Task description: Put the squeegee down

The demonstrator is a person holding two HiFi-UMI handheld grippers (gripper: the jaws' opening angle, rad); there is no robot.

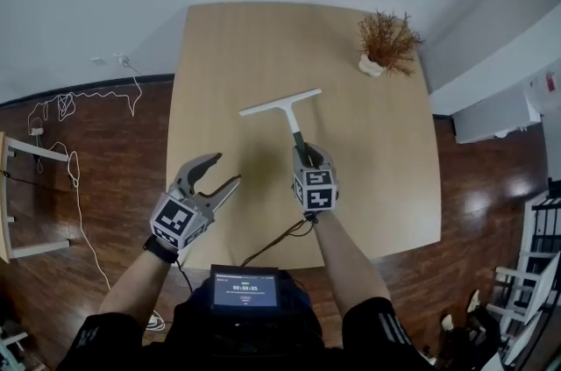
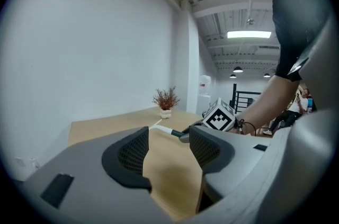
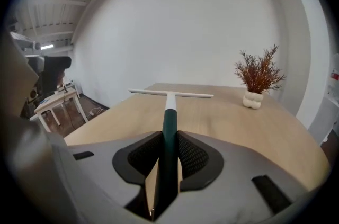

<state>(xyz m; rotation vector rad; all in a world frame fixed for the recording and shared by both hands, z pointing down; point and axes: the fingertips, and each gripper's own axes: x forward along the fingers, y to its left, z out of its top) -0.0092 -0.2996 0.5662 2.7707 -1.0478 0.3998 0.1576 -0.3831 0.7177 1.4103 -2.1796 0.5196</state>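
Right gripper [image 1: 307, 155], my forearm stretched forward, clamps the squeegee [image 1: 282, 103] by its dark handle, white blade pointing far across the wooden table [image 1: 219, 53]; my left gripper [image 1: 225, 168] (empty) hovers nearer, jaws apart.

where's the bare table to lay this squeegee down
Nearly all the table is bare: the far left half, the middle around the squeegee, and the right side nearer than the potted plant. Only the far right corner, by the plant, is taken. The left hand-held gripper hangs open over the near left edge.
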